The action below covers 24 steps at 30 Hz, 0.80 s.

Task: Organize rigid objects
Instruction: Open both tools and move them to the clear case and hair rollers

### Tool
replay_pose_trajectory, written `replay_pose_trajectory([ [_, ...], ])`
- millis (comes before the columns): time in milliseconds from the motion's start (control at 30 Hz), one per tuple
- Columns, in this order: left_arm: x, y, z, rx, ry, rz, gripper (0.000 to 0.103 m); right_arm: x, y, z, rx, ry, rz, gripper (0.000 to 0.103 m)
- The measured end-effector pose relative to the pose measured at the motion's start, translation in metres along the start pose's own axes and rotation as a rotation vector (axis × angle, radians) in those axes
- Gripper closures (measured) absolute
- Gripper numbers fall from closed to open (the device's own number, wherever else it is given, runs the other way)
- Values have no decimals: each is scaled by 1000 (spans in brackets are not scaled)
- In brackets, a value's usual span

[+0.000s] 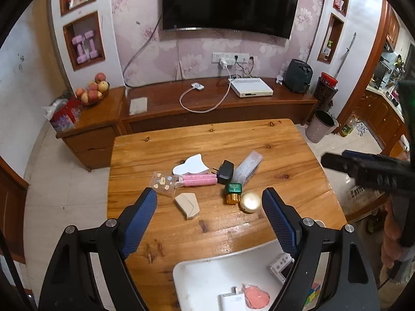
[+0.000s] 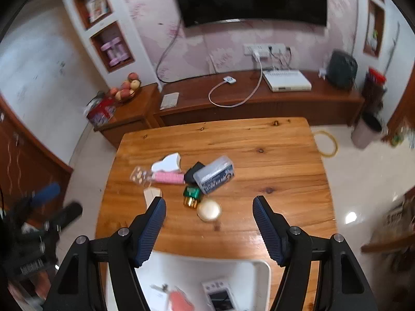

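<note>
1. Wooden tabletop (image 1: 259,140) before a wall-mounted TV (image 1: 228,2); the clutter sits mid-tabletop.
2. Your left claw (image 1: 210,207) hangs above it, jaws apart and empty.
3. Your right claw (image 2: 210,212) likewise stands apart, gripping nothing.
4. Pink rollers (image 1: 199,180), black charger (image 1: 225,171), green jar (image 1: 233,193) and gold lid (image 1: 250,201) lie clustered together.
5. White tray (image 1: 207,280) sits at the near edge, already holding several items.

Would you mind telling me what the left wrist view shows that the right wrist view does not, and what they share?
Only the left wrist view shows the white power bank in the white tray. Only the right wrist view shows the yellow hose coil on the floor. Both show the wooden table with the pink hair roller, green jar and round gold lid.
</note>
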State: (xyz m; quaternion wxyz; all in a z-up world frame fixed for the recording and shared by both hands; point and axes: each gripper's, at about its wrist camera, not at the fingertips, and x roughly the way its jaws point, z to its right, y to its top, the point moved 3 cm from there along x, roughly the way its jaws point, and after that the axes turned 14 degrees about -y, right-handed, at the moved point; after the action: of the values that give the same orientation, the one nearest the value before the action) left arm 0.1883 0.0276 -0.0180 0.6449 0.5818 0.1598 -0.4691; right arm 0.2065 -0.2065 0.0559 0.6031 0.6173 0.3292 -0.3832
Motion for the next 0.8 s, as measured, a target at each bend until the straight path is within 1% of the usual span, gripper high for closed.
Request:
replay_pose_trajectory([
  [67,9,4,-9,-16,-2,-15,18,14,13,-3,24,0,-23,33],
  [133,22,7,-19,-22,10,-37,18,30,24,-6,32,-17,-39,33],
  [233,50,9,-42,-49,14,-98,18,61,37,-13,28,-62,-67,33],
  [333,84,7,-73,-107,3,-179,18,91,43,-19,38,-53,-121,33],
  [400,100,5,-88,-124,29,-208,18,108,45,-23,35,-60,-144,33],
  [467,118,1,-108,-144,80,-236,18,128,47,-27,35,-84,-168,33],
  [533,132,-4,-122,-162,97,-262,18,144,48,-32,39,-86,-193,33],
  [567,140,-7,-130,-173,91,-280,18,154,48,-34,44,-76,-212,33],
  [633,154,-11,-138,-180,92,-312,18,169,47,-37,52,-72,-242,33],
  [800,180,-19,-143,-133,147,-371,18,205,40,-46,61,-84,-306,33],
])
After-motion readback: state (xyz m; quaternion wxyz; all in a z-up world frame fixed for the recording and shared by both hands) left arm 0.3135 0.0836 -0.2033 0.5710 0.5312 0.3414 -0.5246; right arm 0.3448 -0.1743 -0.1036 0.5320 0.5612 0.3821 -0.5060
